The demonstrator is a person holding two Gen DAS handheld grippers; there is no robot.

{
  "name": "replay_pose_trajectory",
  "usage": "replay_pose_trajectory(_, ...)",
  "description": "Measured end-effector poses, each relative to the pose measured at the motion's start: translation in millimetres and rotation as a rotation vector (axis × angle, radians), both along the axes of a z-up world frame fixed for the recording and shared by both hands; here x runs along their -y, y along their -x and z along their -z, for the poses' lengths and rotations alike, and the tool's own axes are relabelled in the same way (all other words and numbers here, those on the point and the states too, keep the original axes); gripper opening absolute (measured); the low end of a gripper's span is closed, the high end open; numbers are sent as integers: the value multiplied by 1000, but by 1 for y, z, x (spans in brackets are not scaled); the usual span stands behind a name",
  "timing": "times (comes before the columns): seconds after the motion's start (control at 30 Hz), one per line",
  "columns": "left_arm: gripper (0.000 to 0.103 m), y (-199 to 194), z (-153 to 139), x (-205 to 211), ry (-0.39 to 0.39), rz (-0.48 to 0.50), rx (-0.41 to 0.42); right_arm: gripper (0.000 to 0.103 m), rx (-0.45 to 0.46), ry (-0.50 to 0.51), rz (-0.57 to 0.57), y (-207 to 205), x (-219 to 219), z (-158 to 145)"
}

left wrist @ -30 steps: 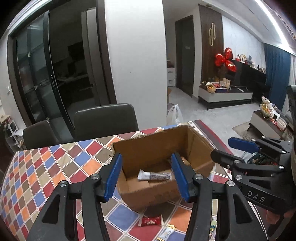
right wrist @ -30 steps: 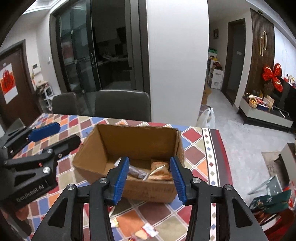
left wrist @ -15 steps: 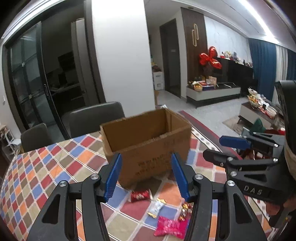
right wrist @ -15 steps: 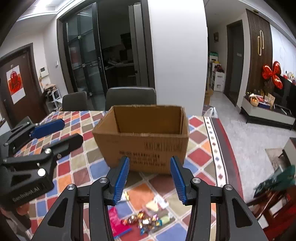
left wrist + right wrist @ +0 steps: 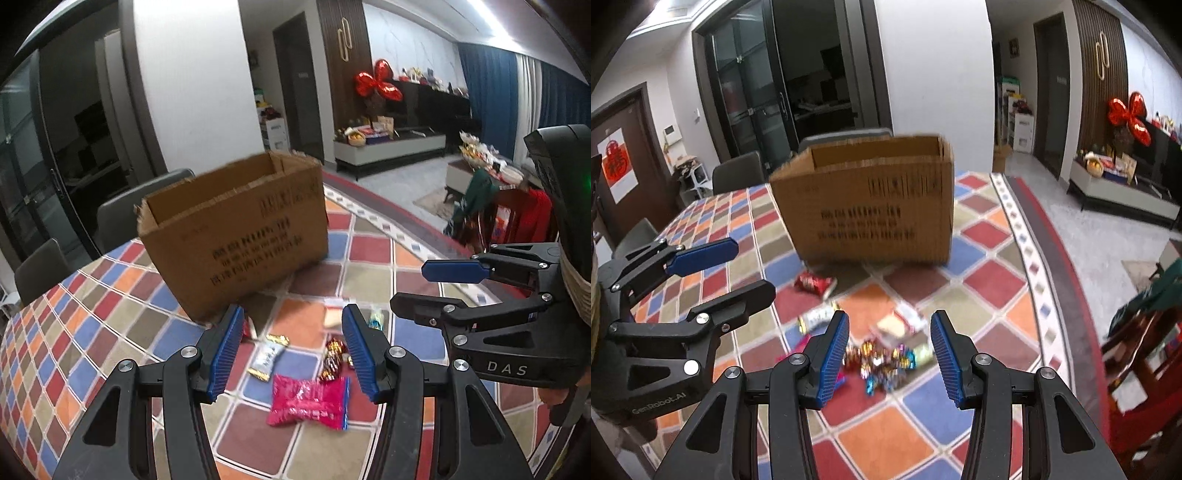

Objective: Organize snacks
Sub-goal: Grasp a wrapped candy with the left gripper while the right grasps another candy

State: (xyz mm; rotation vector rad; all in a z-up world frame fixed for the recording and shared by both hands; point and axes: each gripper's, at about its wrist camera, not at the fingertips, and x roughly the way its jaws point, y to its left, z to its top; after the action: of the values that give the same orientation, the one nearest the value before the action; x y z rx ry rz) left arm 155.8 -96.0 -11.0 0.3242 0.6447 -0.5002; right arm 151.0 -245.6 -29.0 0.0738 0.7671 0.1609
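An open cardboard box (image 5: pixel 236 229) stands on the checkered tablecloth (image 5: pixel 110 295); it also shows in the right wrist view (image 5: pixel 871 199). Loose snacks lie in front of it: a pink packet (image 5: pixel 308 400), a white bar (image 5: pixel 266 360), foil candies (image 5: pixel 332 360), a red packet (image 5: pixel 814 283) and a foil candy pile (image 5: pixel 882 360). My left gripper (image 5: pixel 291 350) is open and empty, just above the snacks. My right gripper (image 5: pixel 889 356) is open and empty over the candy pile. Each gripper shows in the other's view, the right one (image 5: pixel 439 284) and the left one (image 5: pixel 727 269).
Grey chairs (image 5: pixel 122 214) stand behind the table's far side. The table's right edge (image 5: pixel 1052 258) drops to the floor, with a chair draped in red and green cloth (image 5: pixel 517 218) beside it.
Both grippers have dropped and pulled back from above the box to low over the table in front of it. The box's inside is now hidden and the loose snacks have come into view.
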Motion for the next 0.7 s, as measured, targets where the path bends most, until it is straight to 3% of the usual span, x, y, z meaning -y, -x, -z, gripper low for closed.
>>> replay_pose_trajectory(0.3, 52, -4, 40, 9, -31, 71, -87, 47, -89, -47, -2, 6, 7, 43)
replay_pose_trajectory(0.7, 35, -17, 77, 16, -38, 126, -192, 46, -169, -82, -29, -7, 7, 78)
